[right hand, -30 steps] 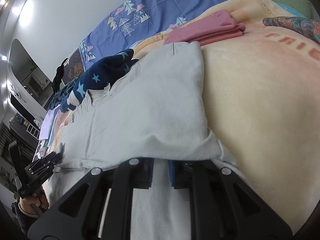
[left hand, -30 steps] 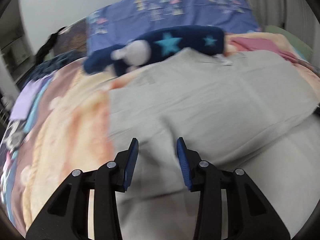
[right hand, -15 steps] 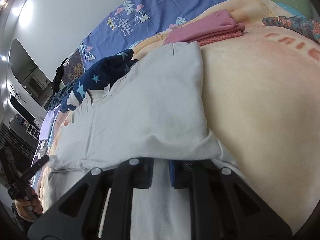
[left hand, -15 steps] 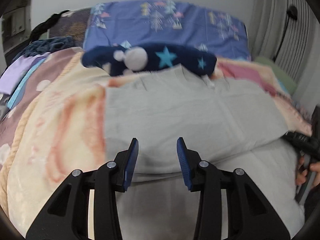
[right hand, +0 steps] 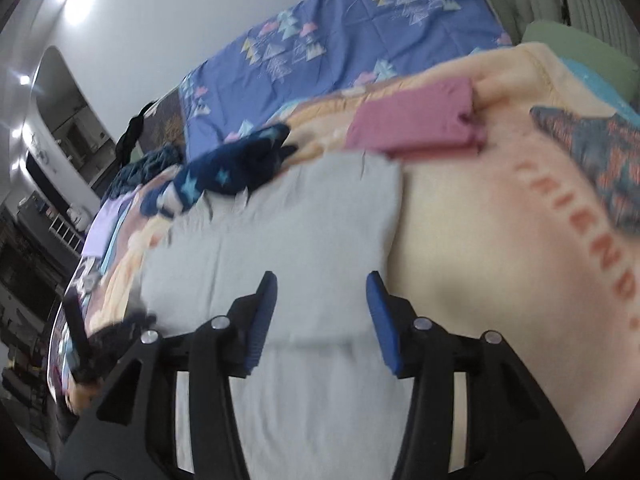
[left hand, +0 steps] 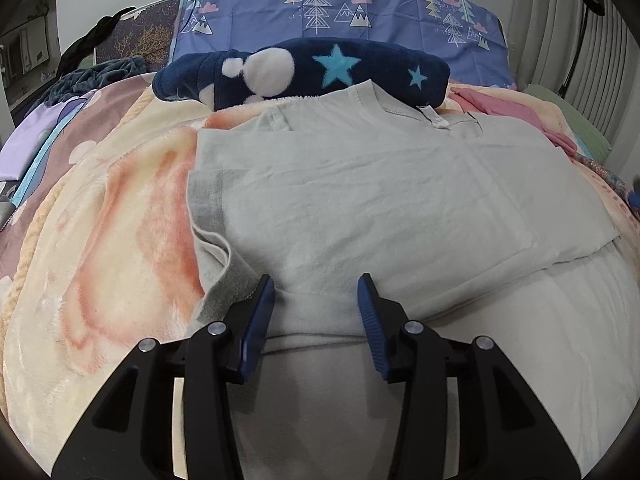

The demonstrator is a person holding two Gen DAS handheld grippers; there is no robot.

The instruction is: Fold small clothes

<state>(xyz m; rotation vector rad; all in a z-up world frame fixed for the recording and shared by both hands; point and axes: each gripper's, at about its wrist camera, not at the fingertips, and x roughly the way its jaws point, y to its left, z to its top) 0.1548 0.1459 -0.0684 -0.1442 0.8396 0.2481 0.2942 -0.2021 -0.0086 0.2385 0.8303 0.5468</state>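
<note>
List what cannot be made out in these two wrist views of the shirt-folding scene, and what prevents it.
- Grey shirt: near hem hidden behind left gripper, left wrist view.
- Blanket lettering: blurred, cut by the frame edge, right wrist view.
- Patterned cloth: cut off by the frame edge, right wrist view.

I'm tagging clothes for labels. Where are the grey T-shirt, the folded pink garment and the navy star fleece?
grey T-shirt (left hand: pixel 380 184): left wrist view, middle of its folded body.
folded pink garment (right hand: pixel 416 118): right wrist view, top face.
navy star fleece (left hand: pixel 360 70): left wrist view, between its stars.
</note>
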